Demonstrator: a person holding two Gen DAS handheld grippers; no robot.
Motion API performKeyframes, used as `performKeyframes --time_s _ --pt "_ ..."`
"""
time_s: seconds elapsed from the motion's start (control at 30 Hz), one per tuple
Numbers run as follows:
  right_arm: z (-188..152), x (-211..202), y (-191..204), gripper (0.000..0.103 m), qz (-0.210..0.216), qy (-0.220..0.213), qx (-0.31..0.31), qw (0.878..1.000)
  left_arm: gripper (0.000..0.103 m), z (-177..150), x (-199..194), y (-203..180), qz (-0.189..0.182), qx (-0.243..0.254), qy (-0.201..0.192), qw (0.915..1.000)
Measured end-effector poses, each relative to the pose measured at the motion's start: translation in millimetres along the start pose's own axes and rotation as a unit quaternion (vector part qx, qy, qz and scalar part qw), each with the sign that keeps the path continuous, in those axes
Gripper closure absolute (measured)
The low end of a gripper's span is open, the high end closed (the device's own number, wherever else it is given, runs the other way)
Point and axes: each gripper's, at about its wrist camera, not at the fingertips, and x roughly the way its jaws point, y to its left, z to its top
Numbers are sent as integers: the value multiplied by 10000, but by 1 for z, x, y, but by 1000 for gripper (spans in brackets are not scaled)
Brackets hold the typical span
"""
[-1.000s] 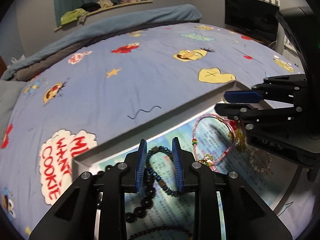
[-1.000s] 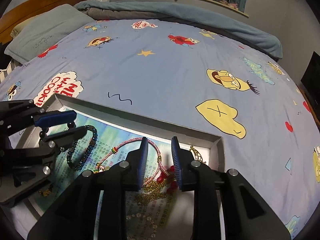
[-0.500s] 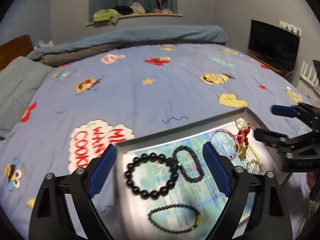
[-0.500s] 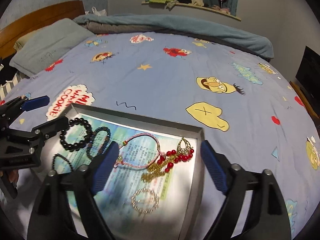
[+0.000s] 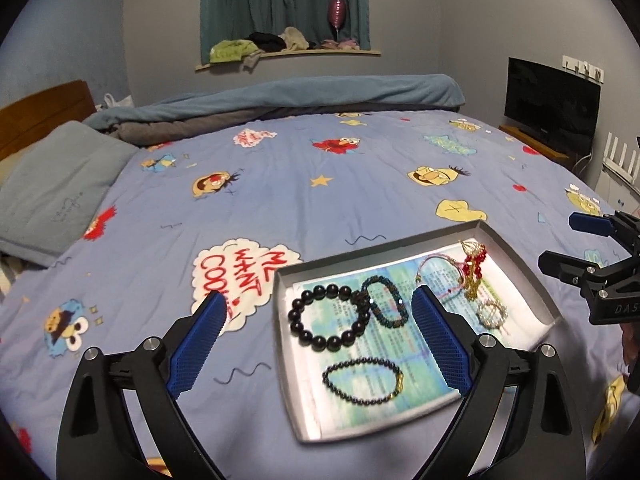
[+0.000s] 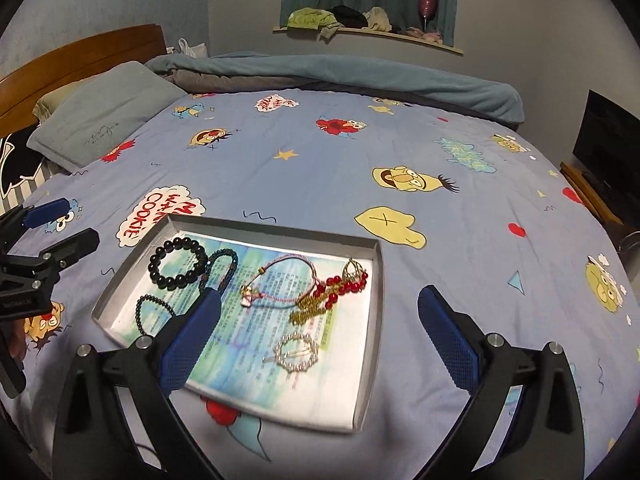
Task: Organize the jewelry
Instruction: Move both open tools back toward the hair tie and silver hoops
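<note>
A shallow grey tray (image 5: 280,320) (image 6: 372,320) lined with printed paper lies on the bed. It holds a large black bead bracelet (image 5: 326,316) (image 6: 176,264), a dark teal bead bracelet (image 5: 386,304) (image 6: 222,266), a thin black bracelet (image 5: 362,380) (image 6: 150,312), a pink cord bracelet (image 6: 280,280), red-and-gold earrings (image 5: 472,268) (image 6: 336,288) and a pearl ring brooch (image 5: 492,314) (image 6: 296,352). My left gripper (image 5: 320,344) is open and empty above the tray's left part. My right gripper (image 6: 320,344) is open and empty above the tray's near right part.
The tray rests on a blue cartoon bedsheet (image 5: 280,184). A grey pillow (image 5: 52,192) and wooden headboard (image 6: 80,56) are at the left. A rolled blanket (image 5: 280,96) lies at the far edge. A TV (image 5: 552,104) stands at the right.
Both grippers have opened wide and pulled back and up from the tray. The teal and pink bracelets they were at now lie loose in the tray.
</note>
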Motion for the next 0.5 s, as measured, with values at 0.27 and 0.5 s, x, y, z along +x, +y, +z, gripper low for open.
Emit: performKeyframes --time_s 0.27,0.5 --pt "-22 -35 3 6 3 -118 -94 9999 9 -19 -34 5 5 -96 -96 9999" --pt "-39 -65 -5 6 66 -186 23 9998 8 -37 -57 10 91 -162 -94 9998"
